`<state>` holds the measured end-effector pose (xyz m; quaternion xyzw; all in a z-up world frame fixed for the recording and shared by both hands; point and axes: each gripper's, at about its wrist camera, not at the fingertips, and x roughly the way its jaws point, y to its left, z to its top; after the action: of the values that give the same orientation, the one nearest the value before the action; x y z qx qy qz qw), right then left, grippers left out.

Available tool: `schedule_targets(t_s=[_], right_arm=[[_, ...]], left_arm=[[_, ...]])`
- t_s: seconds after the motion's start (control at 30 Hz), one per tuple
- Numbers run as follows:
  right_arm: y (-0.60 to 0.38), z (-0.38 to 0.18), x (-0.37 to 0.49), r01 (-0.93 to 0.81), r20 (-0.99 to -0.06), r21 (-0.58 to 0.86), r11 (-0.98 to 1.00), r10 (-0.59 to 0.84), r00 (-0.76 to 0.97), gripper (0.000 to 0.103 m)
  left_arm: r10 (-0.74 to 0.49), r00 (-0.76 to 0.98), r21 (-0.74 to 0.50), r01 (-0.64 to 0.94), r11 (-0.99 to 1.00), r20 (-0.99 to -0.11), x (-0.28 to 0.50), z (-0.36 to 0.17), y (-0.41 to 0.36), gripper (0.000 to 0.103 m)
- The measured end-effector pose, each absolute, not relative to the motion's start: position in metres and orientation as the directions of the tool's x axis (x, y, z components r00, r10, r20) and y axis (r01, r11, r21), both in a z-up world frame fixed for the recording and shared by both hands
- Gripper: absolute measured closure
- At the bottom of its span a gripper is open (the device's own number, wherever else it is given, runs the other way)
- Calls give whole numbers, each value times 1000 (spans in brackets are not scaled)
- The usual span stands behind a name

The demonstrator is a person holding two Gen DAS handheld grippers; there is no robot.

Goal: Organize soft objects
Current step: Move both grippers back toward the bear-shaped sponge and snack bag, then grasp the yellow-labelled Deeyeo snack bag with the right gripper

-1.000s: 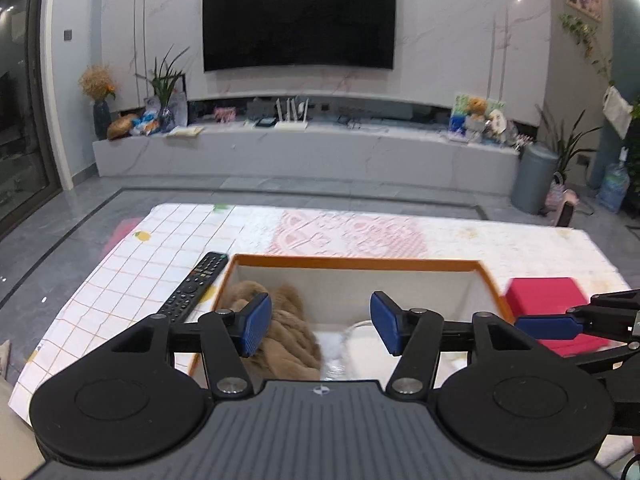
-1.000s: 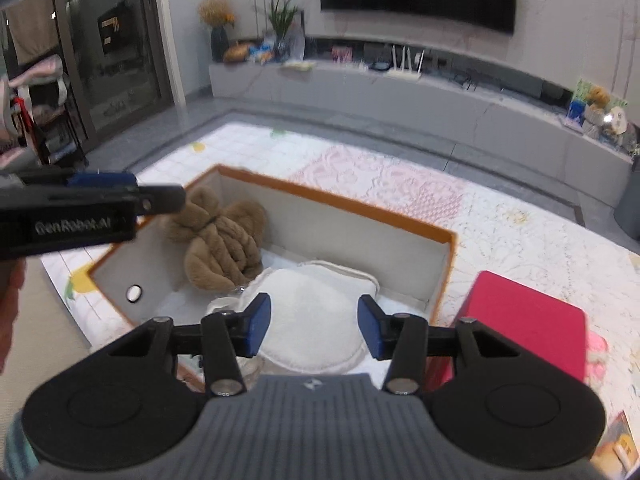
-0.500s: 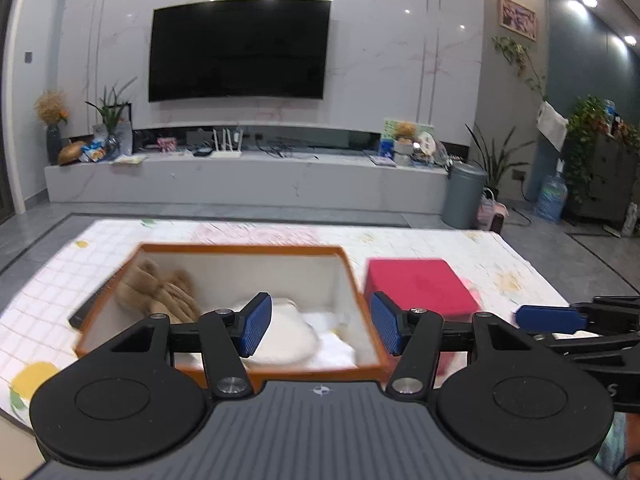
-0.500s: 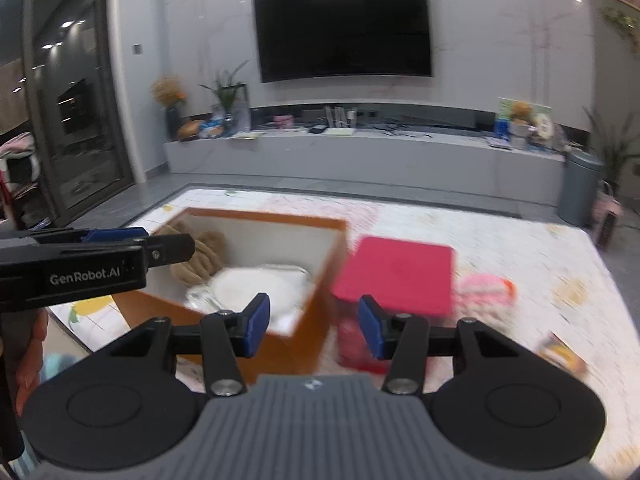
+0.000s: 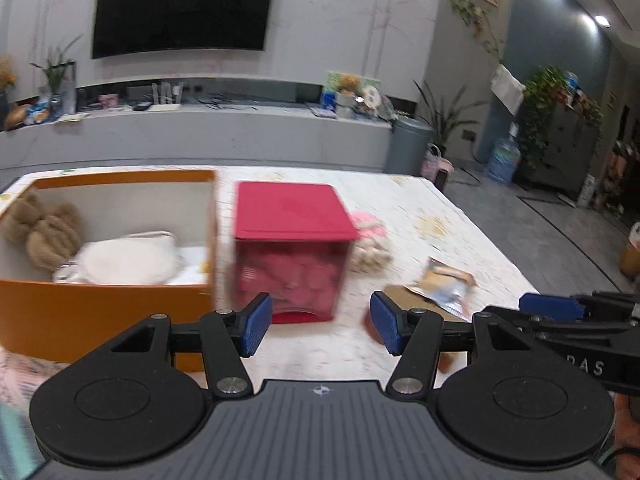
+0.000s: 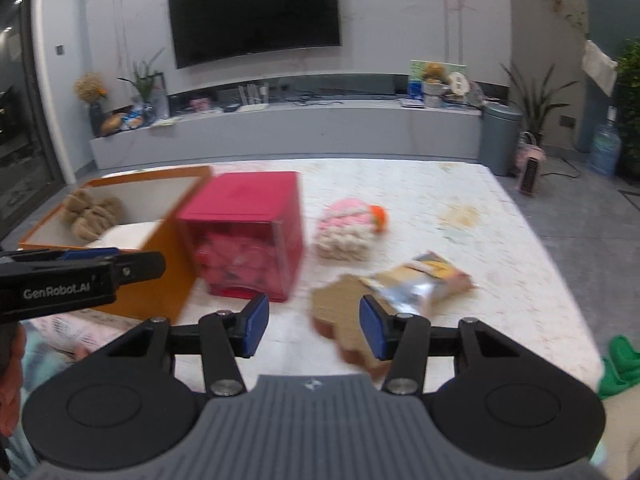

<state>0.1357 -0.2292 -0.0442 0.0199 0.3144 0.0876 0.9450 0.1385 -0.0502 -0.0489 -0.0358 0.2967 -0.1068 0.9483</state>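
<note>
An orange box [image 5: 100, 308] [image 6: 160, 280] stands at the table's left and holds a brown plush toy [image 5: 44, 232] [image 6: 90, 216] and a white soft bag [image 5: 128, 258]. A pink and cream plush [image 6: 348, 228] [image 5: 370, 240] lies on the table right of a red box [image 5: 290, 248] [image 6: 244, 236]. My left gripper [image 5: 320, 328] is open and empty, low in front of the red box. My right gripper [image 6: 314, 326] is open and empty, above a brown flat piece [image 6: 340, 320].
A snack packet [image 6: 420, 280] [image 5: 444, 284] lies right of centre on the patterned tablecloth [image 6: 440, 208]. A green cloth [image 6: 622, 364] lies at the table's right front edge. A TV wall and low cabinet stand behind.
Both grippers have swung right and back from over the orange box. The red box, pink plush and snack packet have come into view. Both stay open and empty.
</note>
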Motion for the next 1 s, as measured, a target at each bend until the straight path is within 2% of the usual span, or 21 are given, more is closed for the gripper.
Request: schedule_targets(t_s=[0.2, 0.37, 0.47, 0.6, 0.8, 1.0], right_arm=[[-266, -59, 141, -73, -622, 37, 997, 80, 779, 53], [-288, -65, 148, -44, -648, 38, 998, 58, 760, 52], [-300, -67, 157, -19, -660, 29, 999, 33, 751, 42], [-317, -77, 169, -20, -693, 151, 988, 120, 711, 43], [-326, -85, 184, 30, -727, 227, 973, 149, 671, 43], [-320, -87, 206, 33, -736, 208, 978, 134, 663, 43]], left_arm=[[-275, 762, -148, 233, 961, -586, 151, -63, -81, 36], [-269, 751, -136, 236, 962, -603, 156, -79, -106, 36], [-256, 735, -97, 253, 963, -628, 161, -87, -121, 36], [-272, 717, -67, 301, 951, -641, 163, -98, -140, 34], [-299, 678, -97, 320, 942, -672, 173, -110, -150, 21], [-277, 655, -128, 266, 955, -703, 187, -115, -152, 21]])
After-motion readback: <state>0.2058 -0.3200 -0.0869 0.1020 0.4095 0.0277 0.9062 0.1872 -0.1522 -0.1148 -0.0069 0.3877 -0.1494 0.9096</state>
